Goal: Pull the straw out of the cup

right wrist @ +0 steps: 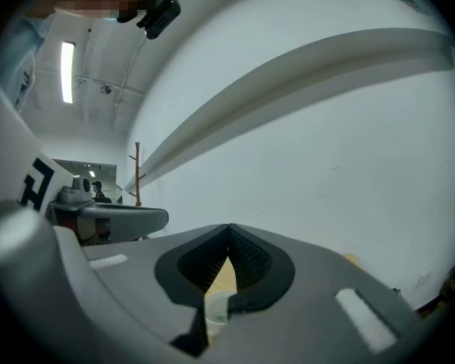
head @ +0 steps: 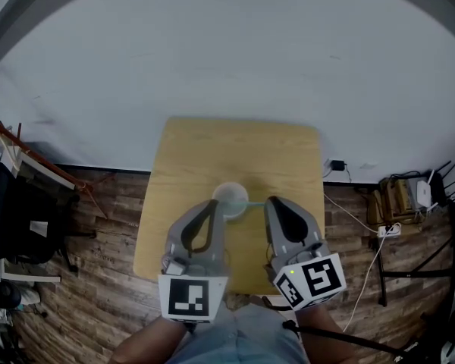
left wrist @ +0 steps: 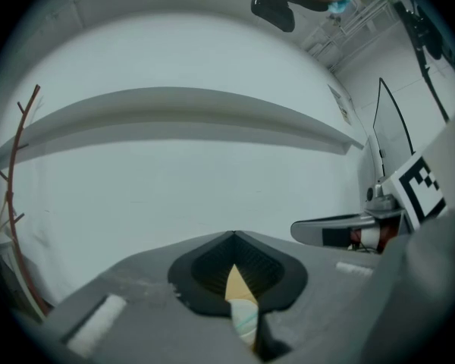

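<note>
- A pale wall (head: 227,44) and a plank floor (head: 110,203) frame a small wooden bench (head: 189,150) set against that wall, seen from above.
- The cup (head: 230,196), translucent white, stands on the bench just ahead of both pairs of jaws, between their tips. The straw (head: 253,207) shows only as a thin teal line leaning out of the cup toward the right-hand jaws.
- The left gripper (head: 211,202) has its jaws brought together at the tips with nothing between them. In the left gripper view the cup sits low, below and beyond the closed tips.
- The right gripper (head: 274,201) is likewise closed tip to tip and empty, with the cup just beyond its tips and off to their left.
- The step in hand looks like the approach, since neither gripper is on the cup or the straw yet.
- To do it well, the left jaws would need to part wide enough to take the cup's wall. A grip low on the body should keep the cup from tipping.
- The right jaws should open a little, close lightly on the straw above the rim, and draw along the straw's own lean rather than sideways.
- The risk is that a light cup may lift or slide with the straw if it is not held. Too hard a pinch could flatten the straw.
</note>
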`<state>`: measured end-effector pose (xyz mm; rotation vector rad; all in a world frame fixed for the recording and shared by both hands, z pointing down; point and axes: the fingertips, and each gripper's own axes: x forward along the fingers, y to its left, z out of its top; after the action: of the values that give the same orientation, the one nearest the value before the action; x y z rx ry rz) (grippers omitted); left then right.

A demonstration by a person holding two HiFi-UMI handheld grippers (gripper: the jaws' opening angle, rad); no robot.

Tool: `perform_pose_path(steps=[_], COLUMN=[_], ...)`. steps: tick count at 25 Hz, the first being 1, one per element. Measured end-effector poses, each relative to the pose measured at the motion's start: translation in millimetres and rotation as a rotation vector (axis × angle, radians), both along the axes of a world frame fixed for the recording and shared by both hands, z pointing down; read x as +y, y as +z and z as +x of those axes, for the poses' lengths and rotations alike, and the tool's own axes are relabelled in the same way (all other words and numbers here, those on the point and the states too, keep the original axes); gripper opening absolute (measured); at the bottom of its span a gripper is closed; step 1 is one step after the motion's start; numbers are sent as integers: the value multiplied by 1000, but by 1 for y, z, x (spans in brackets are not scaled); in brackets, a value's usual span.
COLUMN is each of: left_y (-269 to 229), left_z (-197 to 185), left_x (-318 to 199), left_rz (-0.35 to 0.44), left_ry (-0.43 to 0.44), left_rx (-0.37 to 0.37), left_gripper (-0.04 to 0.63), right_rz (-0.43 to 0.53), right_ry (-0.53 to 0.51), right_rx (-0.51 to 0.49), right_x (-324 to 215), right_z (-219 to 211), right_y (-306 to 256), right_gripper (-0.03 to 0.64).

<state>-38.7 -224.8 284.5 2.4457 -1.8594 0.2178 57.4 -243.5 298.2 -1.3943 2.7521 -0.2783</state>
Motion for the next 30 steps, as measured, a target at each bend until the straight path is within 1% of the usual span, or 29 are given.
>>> perform_pose_path(steps=[5,8,10,14,17,21,27,28,29,30], left_y=[30,53,65,97,120,143,160,162,164,166], left_z=[-9,-11,-14,-24,-26,-26,-30,-31,-31,-32], left_x=[-12,-15,-17,-19,-20,-22,-26,-25,-25,-25], left_rz=[-68,-115,-131,-177,-221,-257,-280,-287,-296,-304], left_ry=[22,26,31,17,7,7,8,4,1,0], left_rx=[-1,9,3,-8,7,20,18,21,24,24], left_gripper=[18,18,18,17,18,18,18,18,18,18], right_rz=[-67,-126,-166,-240,-291,-320,-356,-362,-367,-371], right_ry=[14,15,17,28,35,37,42,38,33,29], right_rx=[36,49,55,65,67,61,25,16,7,-2], right_x=[-1,4,8,11,9,5,0,0,-1,-2], right_z=[-9,-10,-10,-10,-10,-12,-11,-12,-13,-14], right_y=[29,54,73,112,139,162,179,180,181,182], right_gripper=[6,6,6,6,6,6,10,15,52,105])
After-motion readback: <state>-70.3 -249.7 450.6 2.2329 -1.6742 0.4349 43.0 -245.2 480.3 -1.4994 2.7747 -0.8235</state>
